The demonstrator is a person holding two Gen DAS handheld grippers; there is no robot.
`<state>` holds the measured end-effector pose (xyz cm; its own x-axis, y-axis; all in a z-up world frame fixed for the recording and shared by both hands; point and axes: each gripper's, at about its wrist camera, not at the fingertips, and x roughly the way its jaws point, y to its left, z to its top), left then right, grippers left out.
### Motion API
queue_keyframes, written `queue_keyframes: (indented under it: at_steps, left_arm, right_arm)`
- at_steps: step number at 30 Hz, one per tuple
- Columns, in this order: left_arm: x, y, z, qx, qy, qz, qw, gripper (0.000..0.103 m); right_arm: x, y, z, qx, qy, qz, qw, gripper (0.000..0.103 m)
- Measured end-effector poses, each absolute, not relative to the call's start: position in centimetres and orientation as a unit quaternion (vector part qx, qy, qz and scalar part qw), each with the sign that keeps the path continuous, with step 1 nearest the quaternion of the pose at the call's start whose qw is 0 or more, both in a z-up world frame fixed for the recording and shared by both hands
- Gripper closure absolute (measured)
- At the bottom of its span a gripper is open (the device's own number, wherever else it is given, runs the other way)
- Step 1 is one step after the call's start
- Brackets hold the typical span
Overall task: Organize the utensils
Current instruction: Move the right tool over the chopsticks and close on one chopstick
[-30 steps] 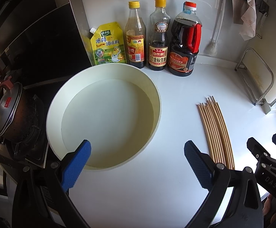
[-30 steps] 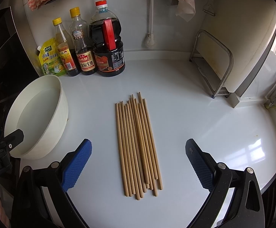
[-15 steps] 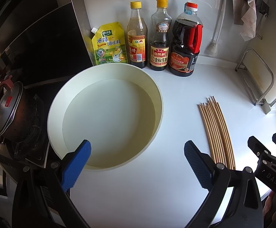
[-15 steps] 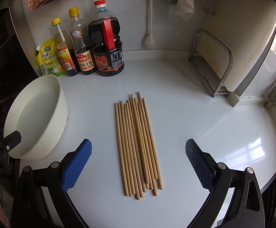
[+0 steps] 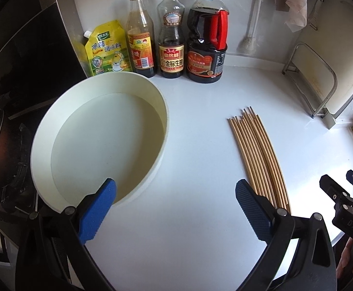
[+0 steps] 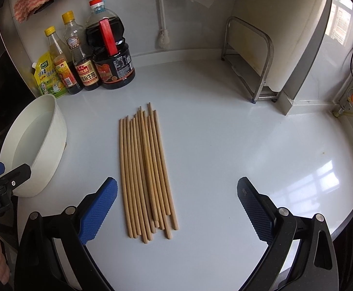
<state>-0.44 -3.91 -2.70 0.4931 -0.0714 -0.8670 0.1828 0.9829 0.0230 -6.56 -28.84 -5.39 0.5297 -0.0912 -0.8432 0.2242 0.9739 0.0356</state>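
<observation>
**On the white surface, chopsticks wait untouched between wide jaws**

Between the spread jaws of the right gripper (image 6: 176,206), nearer its left pad, lies a loose bundle of wooden chopsticks (image 6: 146,174), running lengthwise away from the camera, near ends ragged and a few sticks overlapping. Nothing is gripped: both jaws stand wide apart and empty. The left gripper (image 5: 175,206) hangs over bare surface (image 5: 196,174), with its left pad over the near rim of a pale round basin (image 5: 162,111) and the chopsticks just beyond its right pad.

By the look of it, the task has barely begun; every stick lies flat on the surface, none gathered or put away. Where they are meant to go is a guess, the basin being the only open container near.

Beyond the jaws, against the back wall, stand a yellow seasoning pouch (image 5: 107,48), three sauce bottles (image 5: 169,34) and a metal rack (image 6: 249,60).

The bundle's near ends are hidden behind the left gripper's right finger in its own view, and an exact stick count is hard to make out.
</observation>
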Motion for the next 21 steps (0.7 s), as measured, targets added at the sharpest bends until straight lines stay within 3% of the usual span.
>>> queue_keyframes:
  at_steps: [21]
  left_arm:
    - [0.7, -8.9, -7.4, 0.044, 0.524, -0.074, 0.847, 0.006]
  right_arm:
    - [-4.3, -34.2, -9.9, 0.082, 0.492, -0.079, 0.863, 0.008]
